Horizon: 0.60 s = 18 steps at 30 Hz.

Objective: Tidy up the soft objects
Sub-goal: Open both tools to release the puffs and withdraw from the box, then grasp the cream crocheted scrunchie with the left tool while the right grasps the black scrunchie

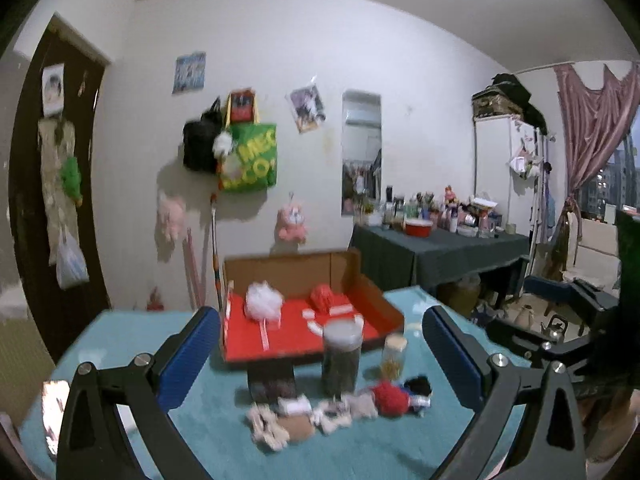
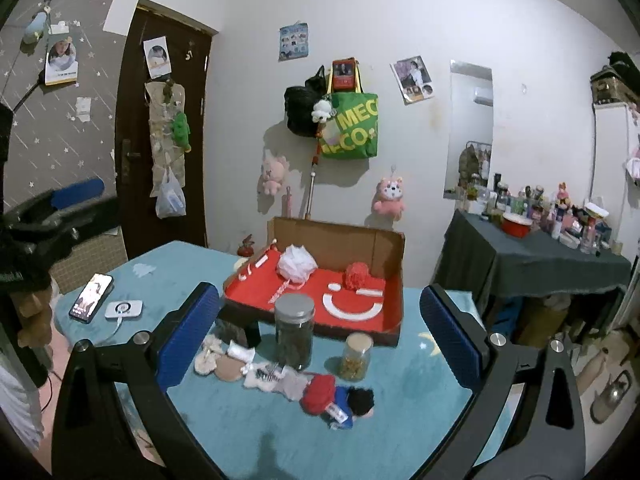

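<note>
A row of soft items lies on the teal table: a cream plush (image 2: 208, 356), a brown round pad (image 2: 230, 368), a white-grey cloth piece (image 2: 276, 378) and a doll with a red hat (image 2: 336, 396). The left wrist view shows the same doll (image 1: 394, 398) and cream plush (image 1: 266, 426), blurred. Behind them a red-lined cardboard box (image 2: 394, 312) holds a white pouf (image 2: 297, 263) and a red pouf (image 2: 357, 275). My right gripper (image 2: 320, 336) hangs open and empty above the row. My left gripper (image 1: 320, 360) is open too, with nothing held.
A tall dark jar (image 2: 294, 330) and a small jar (image 2: 356, 356) stand between the box and the soft items. A phone (image 2: 91, 297) and a white charger (image 2: 124, 309) lie at the table's left. A cluttered dark-clothed side table (image 2: 532, 264) stands to the right.
</note>
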Available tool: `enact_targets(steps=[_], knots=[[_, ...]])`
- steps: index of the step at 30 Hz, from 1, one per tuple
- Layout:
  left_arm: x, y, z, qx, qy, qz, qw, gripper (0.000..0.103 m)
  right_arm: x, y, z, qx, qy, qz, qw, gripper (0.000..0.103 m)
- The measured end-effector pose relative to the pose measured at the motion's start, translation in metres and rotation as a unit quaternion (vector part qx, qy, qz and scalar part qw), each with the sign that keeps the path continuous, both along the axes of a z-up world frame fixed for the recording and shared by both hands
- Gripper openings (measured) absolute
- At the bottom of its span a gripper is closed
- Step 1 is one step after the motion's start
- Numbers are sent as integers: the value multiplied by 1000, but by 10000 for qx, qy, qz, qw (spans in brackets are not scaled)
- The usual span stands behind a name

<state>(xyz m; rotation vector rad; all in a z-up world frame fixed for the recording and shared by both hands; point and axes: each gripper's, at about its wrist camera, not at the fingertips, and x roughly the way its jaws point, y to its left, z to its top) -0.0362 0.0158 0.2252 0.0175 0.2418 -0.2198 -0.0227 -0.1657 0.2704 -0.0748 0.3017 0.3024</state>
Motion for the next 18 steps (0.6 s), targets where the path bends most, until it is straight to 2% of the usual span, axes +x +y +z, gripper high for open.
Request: enact_targets(steps=[8,13,18], knots=[[10,3,-87,-72,451,319,9984,103,-9,8,-65,-103,6,-491,9987,103],[27,5,-121,10,854,425,9954,103,2,10,-105,-90,248,-693,9973,103],[42,8,-143,58,1170,471,9920,103,23,12,-142,-107,693,-770,9946,103]])
